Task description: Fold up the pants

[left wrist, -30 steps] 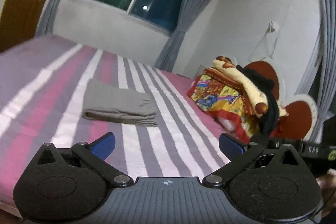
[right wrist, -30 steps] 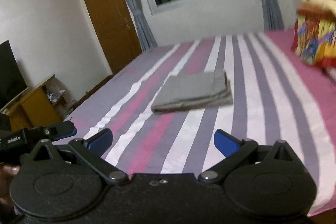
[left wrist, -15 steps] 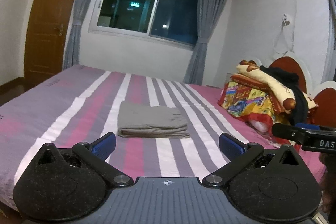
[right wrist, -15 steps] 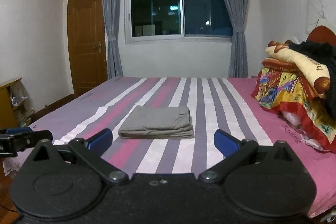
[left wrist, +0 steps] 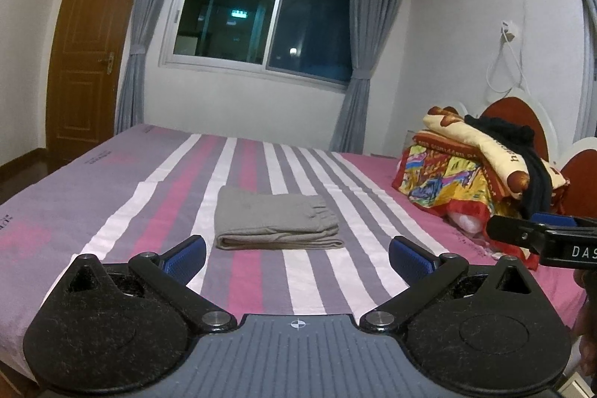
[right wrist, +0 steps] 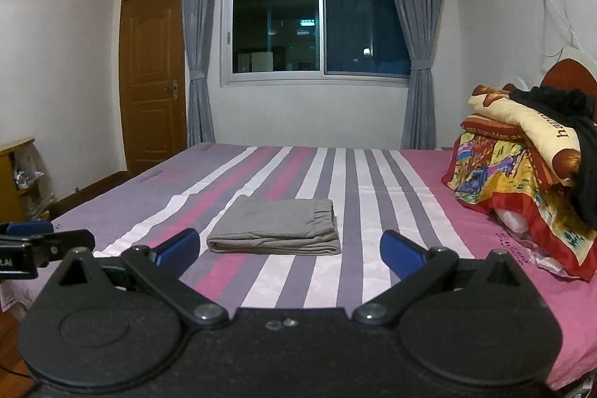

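Note:
Grey pants (left wrist: pixel 274 222) (right wrist: pixel 278 228) lie folded into a flat rectangle on the striped bed (left wrist: pixel 112 211) (right wrist: pixel 391 181). My left gripper (left wrist: pixel 296 256) is held back near the bed's front edge, open, its blue pads wide apart and empty. My right gripper (right wrist: pixel 289 248) is likewise open and empty, short of the pants. Each gripper's tip shows in the other's view: the right gripper's fingers (left wrist: pixel 541 234) at the right edge of the left wrist view, the left gripper's fingers (right wrist: pixel 41 241) at the left edge of the right wrist view.
A pile of colourful blankets (left wrist: pixel 466 170) (right wrist: pixel 522 181) with a black garment (left wrist: pixel 537 170) sits by the red headboard (left wrist: pixel 515 114) on the right. A window (right wrist: pixel 317 10), grey curtains, a wooden door (right wrist: pixel 153 81) and a low cabinet (right wrist: pixel 15 174) are behind and to the left.
Both grippers have pulled back and levelled out, so the views show the whole room with the folded pants farther away. Both stayed open throughout.

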Demonstrator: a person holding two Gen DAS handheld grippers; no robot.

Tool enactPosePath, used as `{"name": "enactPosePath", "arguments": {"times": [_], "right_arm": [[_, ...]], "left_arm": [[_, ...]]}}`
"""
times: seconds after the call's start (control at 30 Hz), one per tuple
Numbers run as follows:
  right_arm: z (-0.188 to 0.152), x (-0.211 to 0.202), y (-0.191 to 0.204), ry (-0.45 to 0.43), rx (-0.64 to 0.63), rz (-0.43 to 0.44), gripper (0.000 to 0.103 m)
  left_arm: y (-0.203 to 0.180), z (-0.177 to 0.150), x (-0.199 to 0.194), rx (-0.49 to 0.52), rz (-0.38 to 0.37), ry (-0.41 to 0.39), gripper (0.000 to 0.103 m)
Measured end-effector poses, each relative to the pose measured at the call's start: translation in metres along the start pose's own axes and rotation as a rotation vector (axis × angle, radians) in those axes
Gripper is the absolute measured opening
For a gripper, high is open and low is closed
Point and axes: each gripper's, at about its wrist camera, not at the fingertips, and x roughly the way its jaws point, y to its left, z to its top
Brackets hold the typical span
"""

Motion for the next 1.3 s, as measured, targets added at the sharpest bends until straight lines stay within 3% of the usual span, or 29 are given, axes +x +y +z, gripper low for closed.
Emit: {"name": "enactPosePath", "arguments": {"times": [1.3], "right_arm": [[0.001, -0.002, 0.003, 0.003, 0.011, -0.018, 0.103]], "left_arm": [[-0.011, 0.001, -0.003, 0.039, -0.008, -0.012, 0.103]]}}
